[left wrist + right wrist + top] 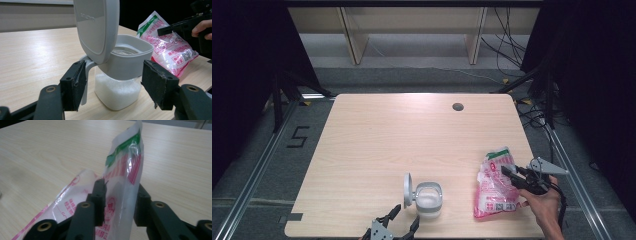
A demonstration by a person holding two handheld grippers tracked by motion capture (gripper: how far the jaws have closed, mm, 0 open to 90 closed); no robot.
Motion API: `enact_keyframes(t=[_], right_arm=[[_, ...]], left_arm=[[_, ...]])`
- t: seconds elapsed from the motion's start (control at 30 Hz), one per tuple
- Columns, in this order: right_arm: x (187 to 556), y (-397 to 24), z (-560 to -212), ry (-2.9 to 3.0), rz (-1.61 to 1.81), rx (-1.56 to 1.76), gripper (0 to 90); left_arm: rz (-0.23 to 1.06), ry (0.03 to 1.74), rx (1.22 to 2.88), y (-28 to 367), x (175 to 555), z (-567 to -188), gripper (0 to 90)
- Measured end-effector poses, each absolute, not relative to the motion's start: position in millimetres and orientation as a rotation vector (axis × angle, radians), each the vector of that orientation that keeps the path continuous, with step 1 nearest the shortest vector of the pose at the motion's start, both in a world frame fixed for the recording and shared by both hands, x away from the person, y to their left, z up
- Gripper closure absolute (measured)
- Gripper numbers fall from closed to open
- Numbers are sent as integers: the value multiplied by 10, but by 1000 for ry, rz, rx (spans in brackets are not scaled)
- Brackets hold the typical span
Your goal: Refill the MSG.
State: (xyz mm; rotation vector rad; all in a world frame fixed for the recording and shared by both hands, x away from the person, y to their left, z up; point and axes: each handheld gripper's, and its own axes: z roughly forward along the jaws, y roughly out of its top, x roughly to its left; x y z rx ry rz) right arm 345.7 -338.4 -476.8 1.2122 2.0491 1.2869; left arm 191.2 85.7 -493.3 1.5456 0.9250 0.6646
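Both grippers work the table's (362, 150) near edge from above, left gripper (403, 216) gaping just short of the open-lidded jar (428, 200), right gripper (508, 172) over the bag (492, 192); close up, left jaws flank the jar untouched, right jaws loosely straddle the bag's upright top.

The left gripper (401, 222) is cut off at the bottom edge of the high view, the hand holding it out of frame. In the right gripper view, the pink-and-white printed plastic bag (123, 177) hides the inner face of one jaw, so whether the pads press on the film can't be told. The bag's red print is too small to read, and its lower end runs off the frame.
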Motion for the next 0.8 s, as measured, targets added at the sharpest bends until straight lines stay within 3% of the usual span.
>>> enact_keyframes(t=[0.1,0.23,0.8], right_arm=[[3454,-3402,-4751,2033,1266,1196,674],[3403,-3398,-4656,1973,1204,1203,546],[3230,-3167,-4470,1947,1364,1123,479]], left_arm=[[660,929,1539,848,1905,-4934,354],[665,922,1544,852,1909,-4935,353],[679,916,1540,909,1933,-4930,353]])
